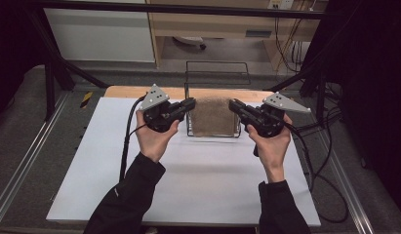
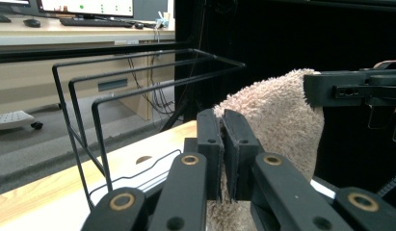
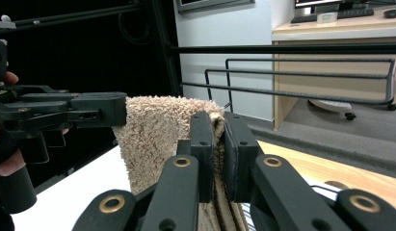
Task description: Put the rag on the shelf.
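Note:
A tan terry towel (image 1: 212,117) hangs stretched between both grippers, just in front of a black wire rack (image 1: 217,73) at the table's far edge. My left gripper (image 1: 190,104) is shut on the towel's left top corner; in the left gripper view the pile (image 2: 277,115) rises behind the pinching jaws of that gripper (image 2: 223,120), and the rack's rails (image 2: 138,82) stand to their left. My right gripper (image 1: 233,105) is shut on the right top corner, where folded towel edge (image 3: 157,134) is squeezed in that gripper (image 3: 218,122). Each gripper view shows the other gripper clamped across the towel.
The white tabletop (image 1: 188,175) stretches toward the person, whose dark-sleeved forearms come in from the bottom. Black cables (image 1: 127,141) trail off both grippers. Dark frame posts (image 1: 51,83) flank the table; a wooden desk with monitors stands beyond.

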{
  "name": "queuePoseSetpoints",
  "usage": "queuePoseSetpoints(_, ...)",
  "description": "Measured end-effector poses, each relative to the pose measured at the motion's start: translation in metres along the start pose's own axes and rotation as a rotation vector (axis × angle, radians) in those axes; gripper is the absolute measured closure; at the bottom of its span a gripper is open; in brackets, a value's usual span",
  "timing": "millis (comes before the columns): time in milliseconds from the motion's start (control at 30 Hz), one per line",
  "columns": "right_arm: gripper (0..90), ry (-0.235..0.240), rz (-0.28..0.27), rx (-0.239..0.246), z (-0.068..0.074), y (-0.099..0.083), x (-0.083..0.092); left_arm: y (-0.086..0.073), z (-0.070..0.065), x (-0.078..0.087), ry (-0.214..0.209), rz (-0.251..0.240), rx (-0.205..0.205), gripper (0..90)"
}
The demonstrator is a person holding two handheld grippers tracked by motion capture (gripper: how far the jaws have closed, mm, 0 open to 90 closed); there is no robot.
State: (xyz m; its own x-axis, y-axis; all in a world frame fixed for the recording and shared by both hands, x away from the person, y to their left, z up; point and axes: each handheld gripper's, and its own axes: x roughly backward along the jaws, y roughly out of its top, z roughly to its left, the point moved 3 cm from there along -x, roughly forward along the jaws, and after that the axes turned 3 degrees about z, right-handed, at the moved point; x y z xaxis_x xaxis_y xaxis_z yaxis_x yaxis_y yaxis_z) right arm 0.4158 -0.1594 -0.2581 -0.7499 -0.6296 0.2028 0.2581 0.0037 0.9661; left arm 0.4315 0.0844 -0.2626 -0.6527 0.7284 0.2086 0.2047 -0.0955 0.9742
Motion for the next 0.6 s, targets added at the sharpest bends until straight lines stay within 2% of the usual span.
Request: queuePoseSetpoints(600, 84.1, -0.023, -0.044, 0.017, -0.003, 0.031, -0.002, 0.034, 0.005, -0.004, 0.007, -0.036, -0.017, 86.0)
